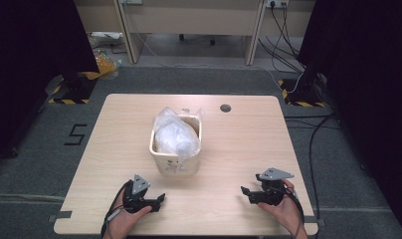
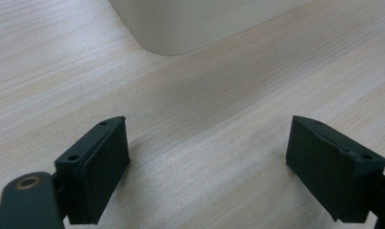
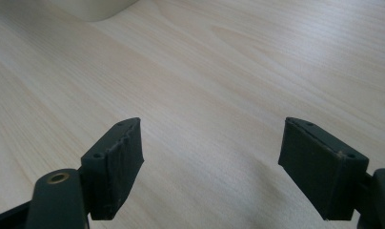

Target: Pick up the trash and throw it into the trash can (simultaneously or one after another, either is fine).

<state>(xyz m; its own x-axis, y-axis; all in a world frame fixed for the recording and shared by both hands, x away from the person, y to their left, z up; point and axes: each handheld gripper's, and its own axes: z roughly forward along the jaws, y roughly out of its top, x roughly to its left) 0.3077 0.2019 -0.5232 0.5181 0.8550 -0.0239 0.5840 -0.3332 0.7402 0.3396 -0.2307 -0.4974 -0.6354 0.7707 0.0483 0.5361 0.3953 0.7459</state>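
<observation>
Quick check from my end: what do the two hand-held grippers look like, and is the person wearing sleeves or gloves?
Both are black. The left hand-held gripper and right hand-held gripper each carry a grey three-cornered plate on top and trail a dark cable back along the forearm. Each has two blocky black jaws with flat pads and small screw holes; a brass-coloured rivet sits beside one jaw. No sleeves or gloves visible.

Open tabletop (image 1: 239,149) surrounds central bin (image 1: 175,162).
</observation>
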